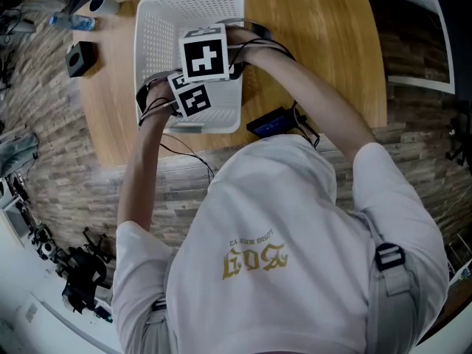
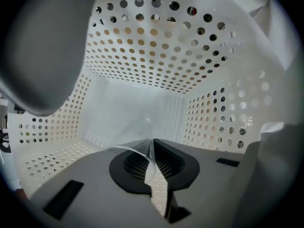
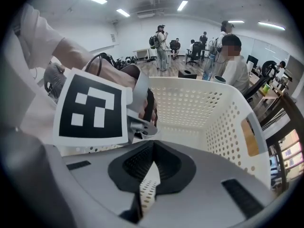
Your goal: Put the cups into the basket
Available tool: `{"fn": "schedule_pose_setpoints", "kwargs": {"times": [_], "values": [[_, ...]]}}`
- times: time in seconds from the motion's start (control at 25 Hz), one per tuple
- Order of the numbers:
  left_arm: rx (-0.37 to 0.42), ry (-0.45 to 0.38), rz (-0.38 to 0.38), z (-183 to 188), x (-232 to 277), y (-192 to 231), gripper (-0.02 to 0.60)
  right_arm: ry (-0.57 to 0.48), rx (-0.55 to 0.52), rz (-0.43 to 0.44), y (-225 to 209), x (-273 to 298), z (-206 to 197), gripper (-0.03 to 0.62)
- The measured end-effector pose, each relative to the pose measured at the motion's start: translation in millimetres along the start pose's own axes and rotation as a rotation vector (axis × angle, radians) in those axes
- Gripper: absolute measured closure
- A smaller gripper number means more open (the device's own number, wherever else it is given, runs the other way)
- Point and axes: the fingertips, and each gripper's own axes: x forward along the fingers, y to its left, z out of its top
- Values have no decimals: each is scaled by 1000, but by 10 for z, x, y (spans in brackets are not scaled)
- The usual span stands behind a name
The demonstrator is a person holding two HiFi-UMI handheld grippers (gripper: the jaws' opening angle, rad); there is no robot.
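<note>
clear cup point(image 2: 137, 137) held inside the basket point(image 2: 156, 56)
the left tool point(image 2: 153, 141) was clenched on its thin wall, low inside the basket, probably to set it down gently. only the left gripper view showed the cup; the right tool point(image 3: 153, 144), closed on nothing, hovered above the basket's rim.

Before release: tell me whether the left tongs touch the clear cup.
Touching. The left gripper view shows the left tongs shut on the clear cup, pinching its wall.

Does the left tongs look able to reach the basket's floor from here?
Probably yes: the left tongs, shut on a clear cup, is inside the basket, and nothing shows between it and the floor.
</note>
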Motion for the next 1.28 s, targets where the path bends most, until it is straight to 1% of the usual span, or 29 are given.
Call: {"fn": "schedule_pose_setpoints", "kwargs": {"times": [0.16,0.36,0.44,0.56,0.64,0.8,0.92,1.08,1.28], "values": [[10,13,-10,-23,-43,-32,557,-50,24,39,14,-14,77,585],[40,43,-30,-27,-20,-43,557,-7,24,37,9,10,-6,585],[42,51,-36,-63,-20,-57,557,-32,38,45,1,-2,32,585],[52,59,-30,-101,-22,-91,557,-92,86,75,-29,-36,106,585],[66,73,-21,-129,-24,-116,557,-107,101,82,-36,-58,122,585],[121,116,3,-111,-6,-157,557,-88,88,70,-25,-39,94,585],[160,150,-1,-80,20,-166,557,-97,108,67,-54,-47,102,585],[169,165,-24,-54,24,-166,557,-94,109,62,-53,-47,102,585],[197,184,-19,-49,33,-171,557,-68,99,50,-58,-19,76,585]]}}
